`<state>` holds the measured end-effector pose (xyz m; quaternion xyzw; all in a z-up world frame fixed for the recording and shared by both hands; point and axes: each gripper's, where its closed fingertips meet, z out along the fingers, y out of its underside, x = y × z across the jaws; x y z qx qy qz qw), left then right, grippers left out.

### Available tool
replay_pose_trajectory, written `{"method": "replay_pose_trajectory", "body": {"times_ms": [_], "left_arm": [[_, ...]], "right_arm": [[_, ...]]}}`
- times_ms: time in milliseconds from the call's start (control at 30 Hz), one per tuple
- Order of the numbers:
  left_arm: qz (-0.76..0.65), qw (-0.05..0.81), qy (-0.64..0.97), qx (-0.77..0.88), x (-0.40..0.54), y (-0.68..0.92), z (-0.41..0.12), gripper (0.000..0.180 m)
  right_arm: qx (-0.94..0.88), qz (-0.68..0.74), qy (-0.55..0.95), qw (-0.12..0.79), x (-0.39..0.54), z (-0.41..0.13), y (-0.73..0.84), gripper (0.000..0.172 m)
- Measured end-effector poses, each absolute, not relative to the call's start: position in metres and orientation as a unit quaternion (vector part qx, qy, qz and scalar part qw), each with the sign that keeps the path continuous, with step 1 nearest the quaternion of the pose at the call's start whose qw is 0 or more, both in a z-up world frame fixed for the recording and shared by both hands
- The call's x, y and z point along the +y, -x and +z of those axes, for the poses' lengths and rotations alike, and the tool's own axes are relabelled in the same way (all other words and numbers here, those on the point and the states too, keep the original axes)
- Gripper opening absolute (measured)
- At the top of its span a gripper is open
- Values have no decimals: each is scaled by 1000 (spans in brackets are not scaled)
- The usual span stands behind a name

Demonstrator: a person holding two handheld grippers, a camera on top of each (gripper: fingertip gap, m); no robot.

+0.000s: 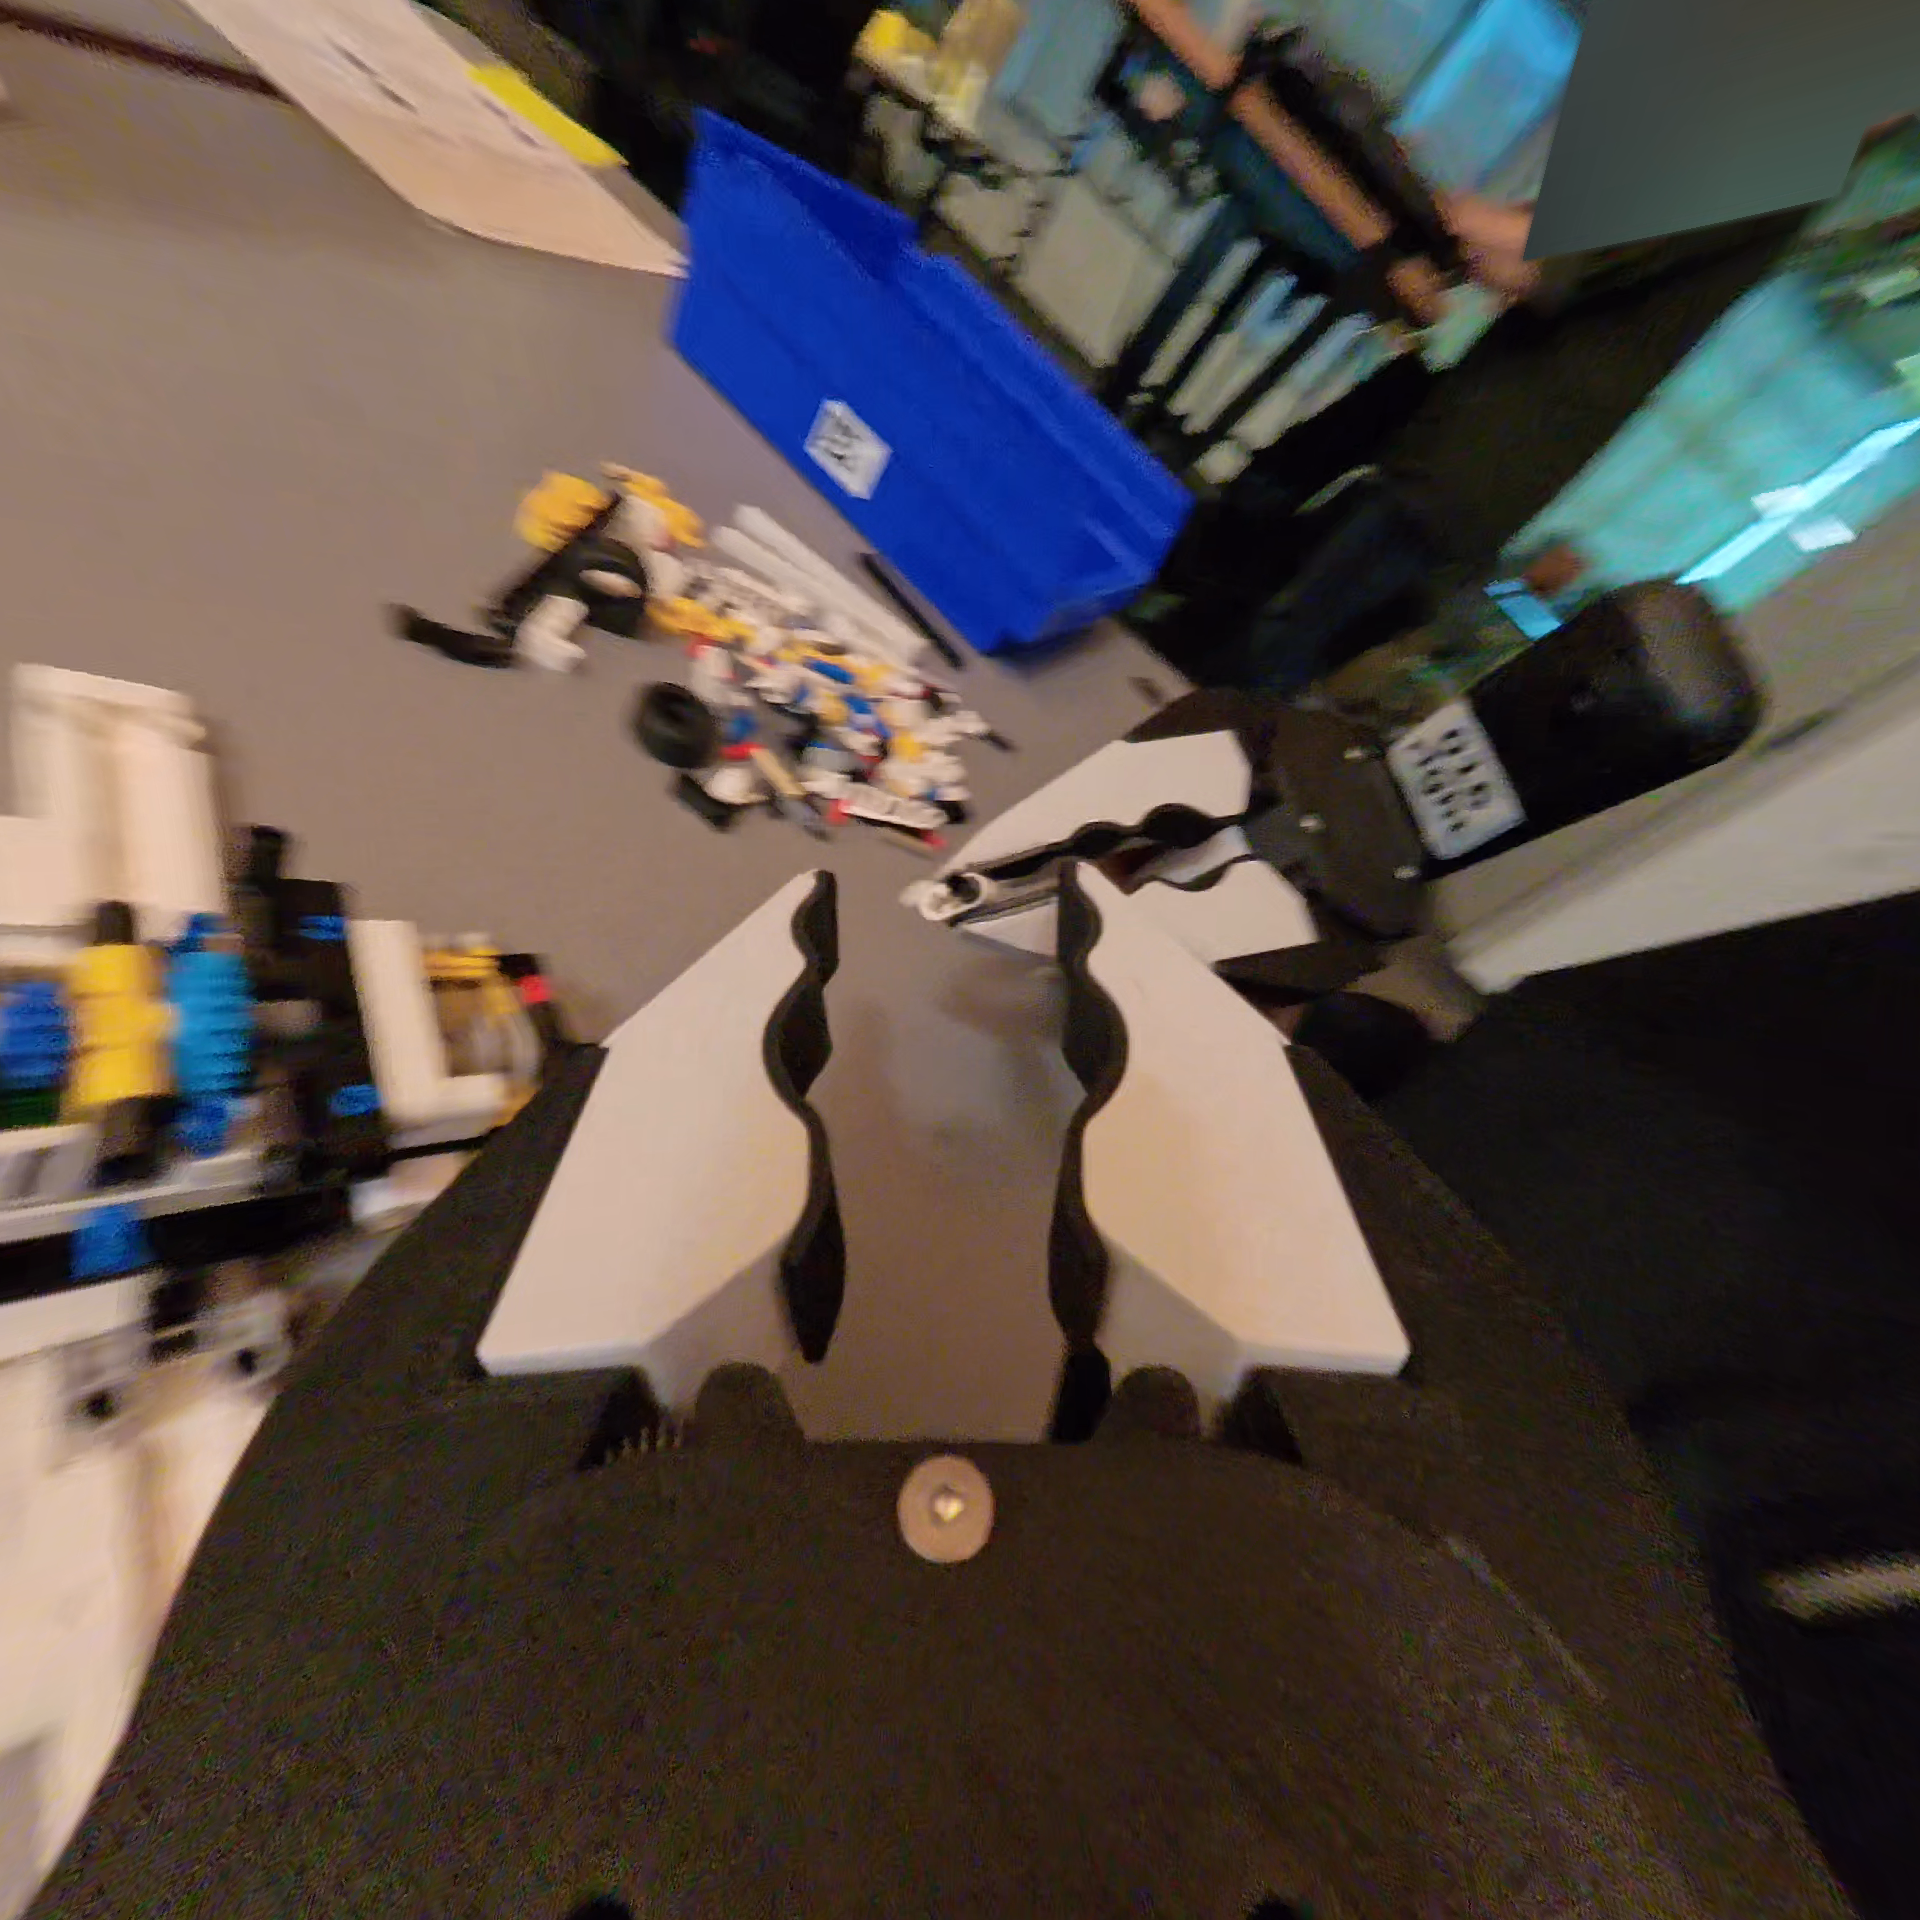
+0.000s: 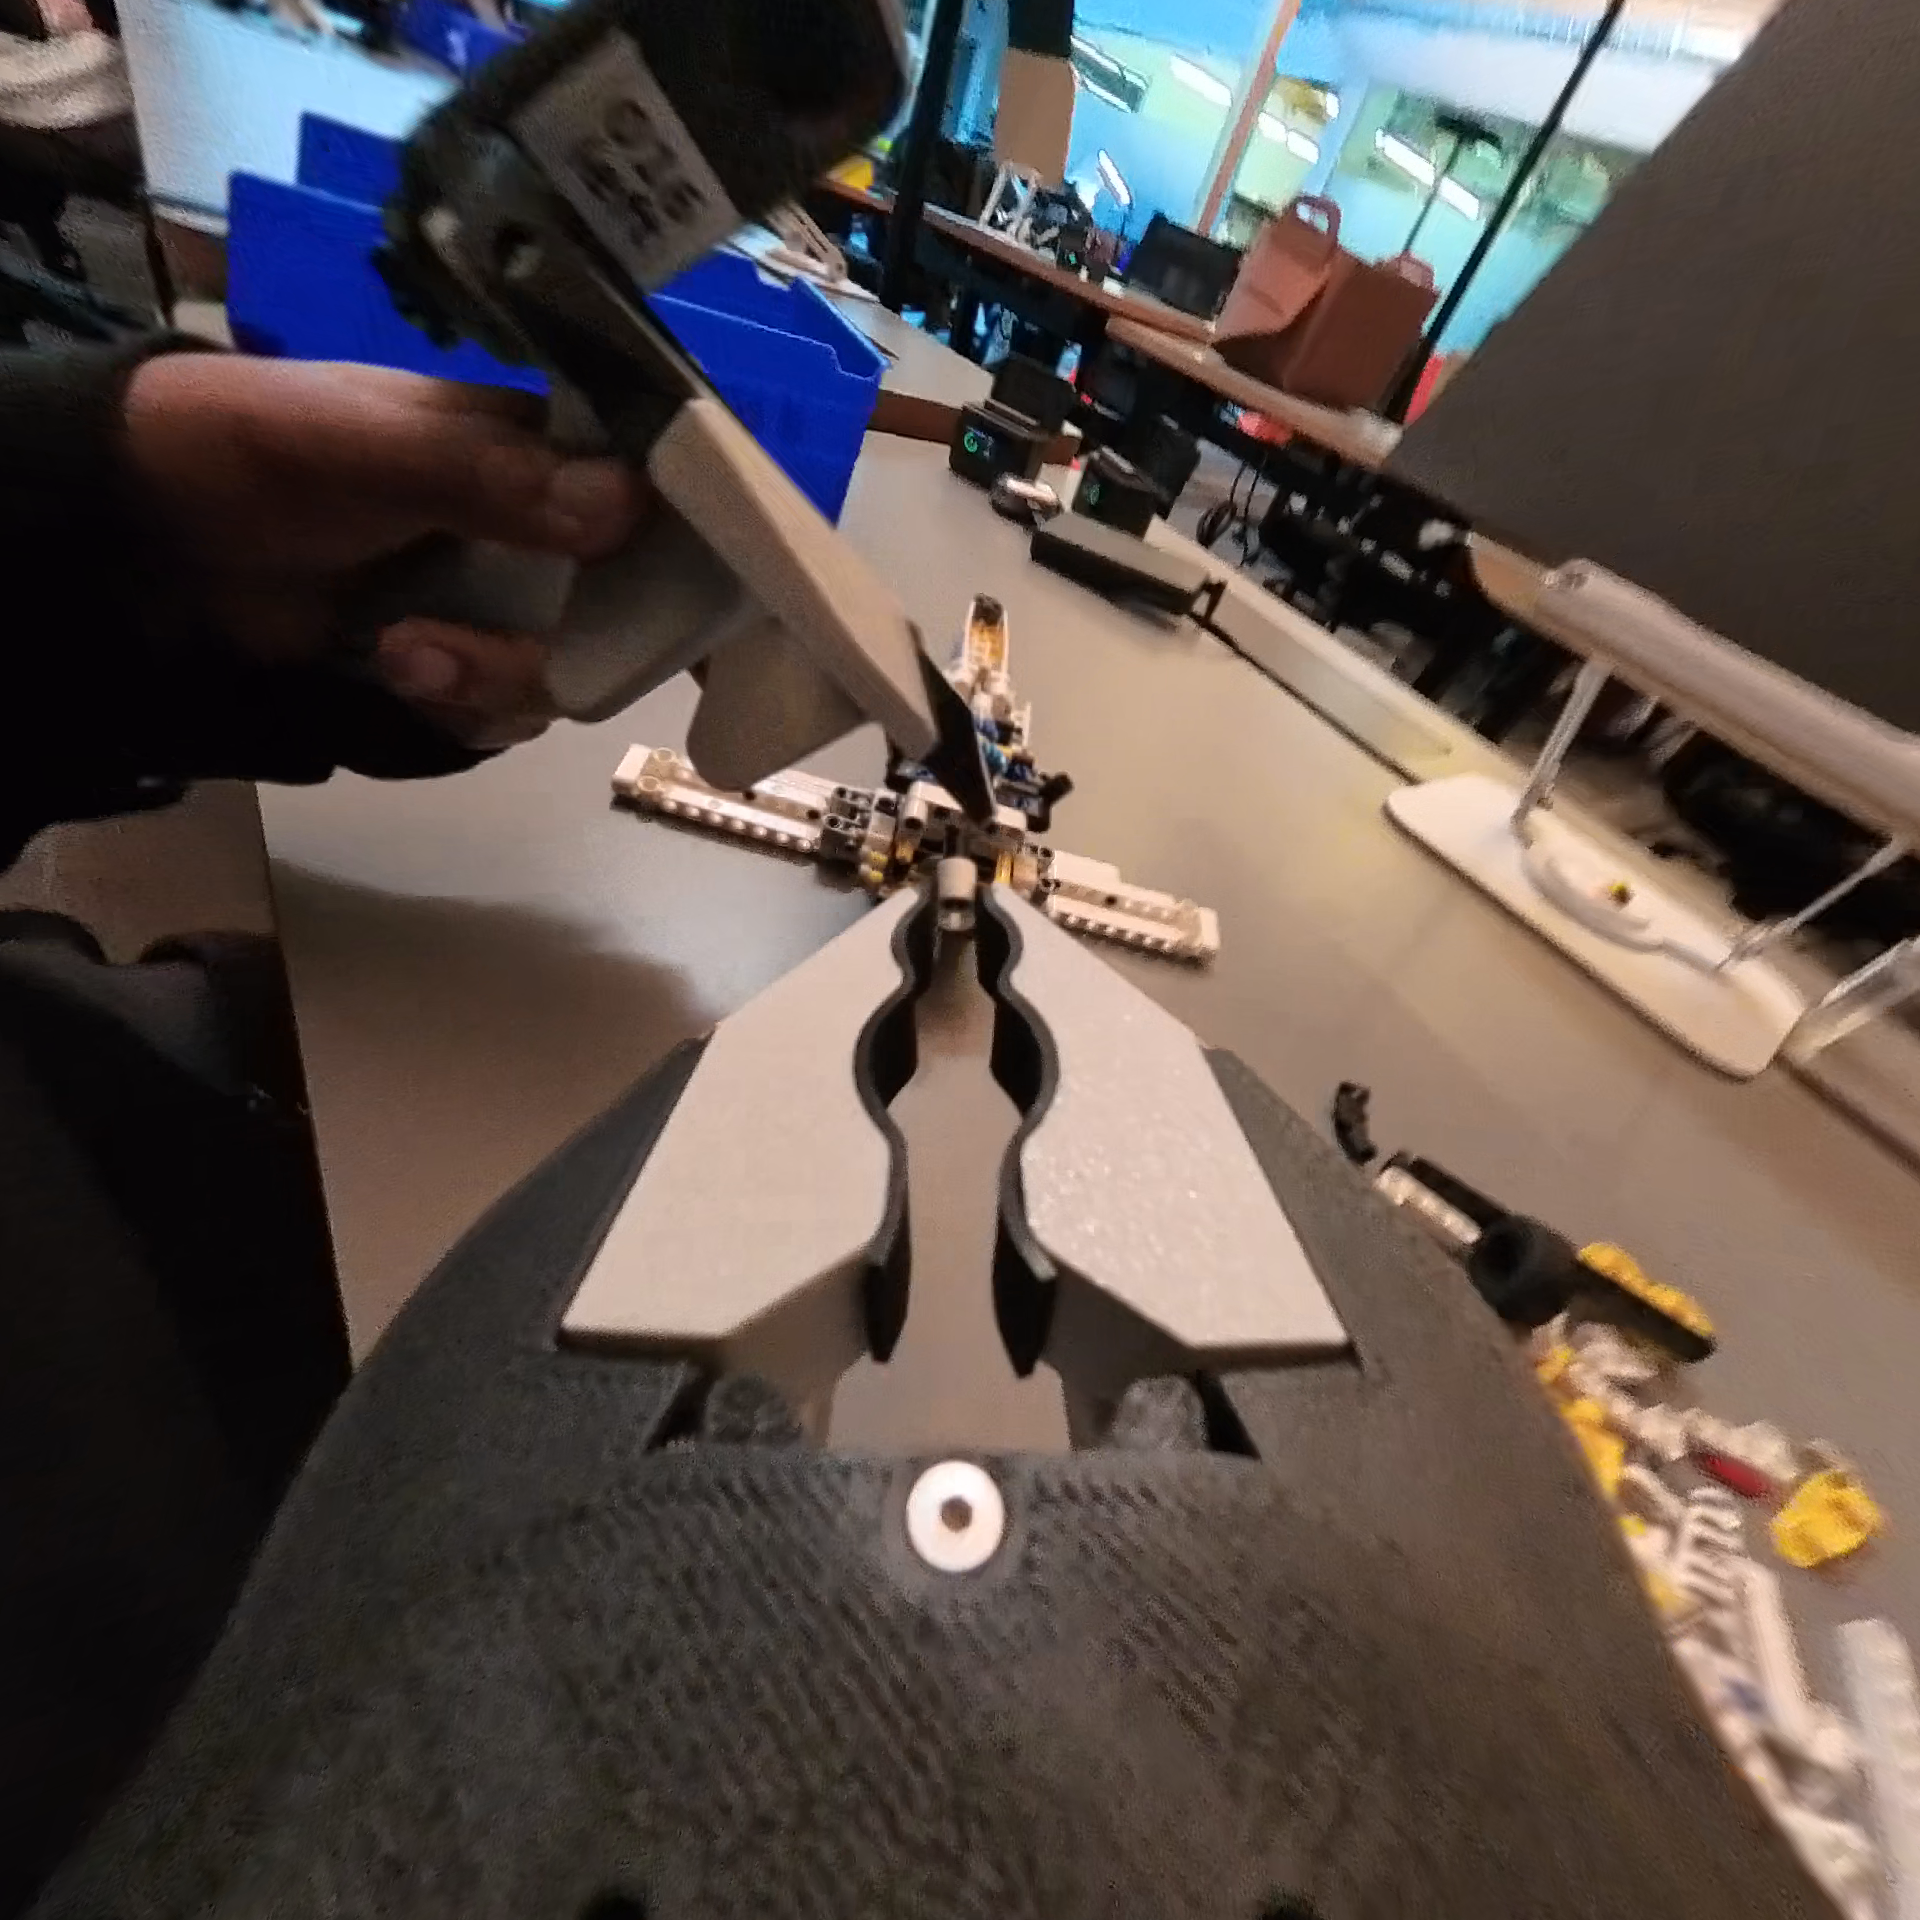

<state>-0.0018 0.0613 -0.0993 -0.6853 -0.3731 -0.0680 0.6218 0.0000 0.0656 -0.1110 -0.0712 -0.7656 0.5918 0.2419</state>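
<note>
Brick pile (image 1: 821, 707) beside blue bin (image 1: 914, 395)

A lab: worktables (image 2: 1195, 343), blue parts bins (image 1: 914, 395), electronics.

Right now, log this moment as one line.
left claw: open, empty | right claw: shut on small grey connector | brick model on table

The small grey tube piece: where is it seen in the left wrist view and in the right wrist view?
Left wrist view: right of centre, the small grey tube piece sticks out of the tip of the right hand-held gripper.
Right wrist view: centre, the piece is at that gripper's own tip.
Shared landmark: the blue bin on the table.
</note>
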Motion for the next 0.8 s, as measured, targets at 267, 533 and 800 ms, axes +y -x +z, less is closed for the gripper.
{"method": "replay_pose_trajectory", "body": {"times_ms": [267,533,800], "left_arm": [[-236,687,585,-360,73,-17,-82,16],[-249,702,557,-368,72,-17,-81,2],[-270,723,516,-373,71,-16,-79,1]], "right_arm": [[-752,590,12,292,65,-94,-14,5],[-744,600,14,293,61,-90,-17,4],[-737,615,28,281,58,-86,-16,5]]}}
